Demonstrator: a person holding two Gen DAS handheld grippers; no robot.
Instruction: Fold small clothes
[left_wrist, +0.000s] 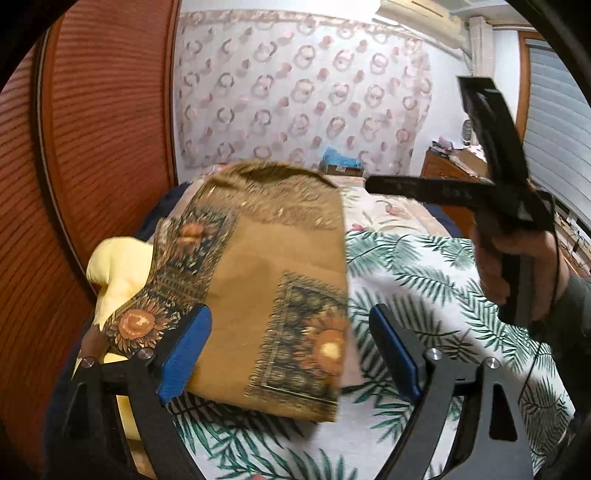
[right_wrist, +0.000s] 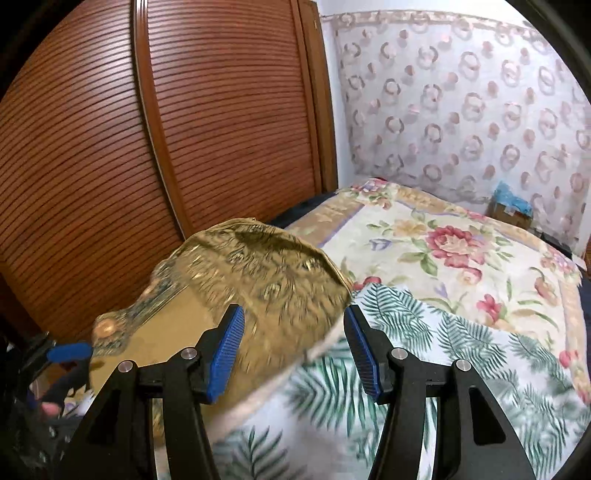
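A folded brown garment (left_wrist: 266, 295) with sunflower print lies on the palm-leaf sheet (left_wrist: 424, 280) of the bed. My left gripper (left_wrist: 291, 350) is open just above its near edge, and nothing is between the blue pads (left_wrist: 184, 354). My right gripper (right_wrist: 293, 350) is open and empty over the garment's right edge (right_wrist: 258, 280). It also shows in the left wrist view (left_wrist: 436, 147), held up at the right, fingers spread. The left gripper's blue pad shows at the far left of the right wrist view (right_wrist: 70, 351).
A yellow cloth (left_wrist: 118, 266) lies left of the garment. A wooden slatted wardrobe (right_wrist: 147, 147) stands close at the left. A floral quilt (right_wrist: 461, 258) covers the far bed. A box with a blue bag (right_wrist: 513, 210) sits by the curtain.
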